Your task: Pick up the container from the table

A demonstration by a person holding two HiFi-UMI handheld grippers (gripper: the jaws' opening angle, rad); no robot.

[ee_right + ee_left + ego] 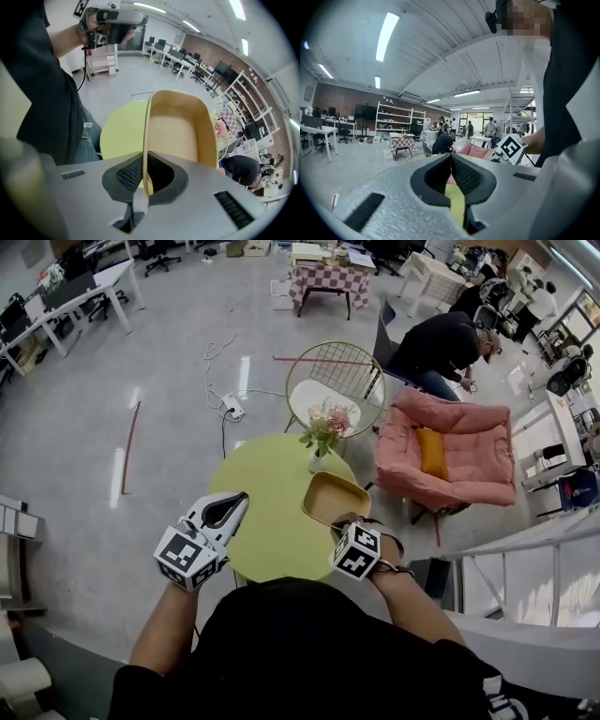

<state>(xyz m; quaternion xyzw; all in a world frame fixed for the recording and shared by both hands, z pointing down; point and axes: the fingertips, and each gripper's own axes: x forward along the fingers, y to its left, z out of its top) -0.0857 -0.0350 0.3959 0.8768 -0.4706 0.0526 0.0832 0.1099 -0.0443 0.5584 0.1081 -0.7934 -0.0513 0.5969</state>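
Right gripper [144, 164] clamped on thin side wall of tan container [174, 129], holding it over right edge of round yellow table [267, 488]; left gripper [451, 158] jaws together, empty, by table's left edge.

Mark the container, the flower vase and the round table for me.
container [176, 136], right gripper view, inside floor.
flower vase [317, 463], head view, white body.
round table [267, 507], head view, bare green top.
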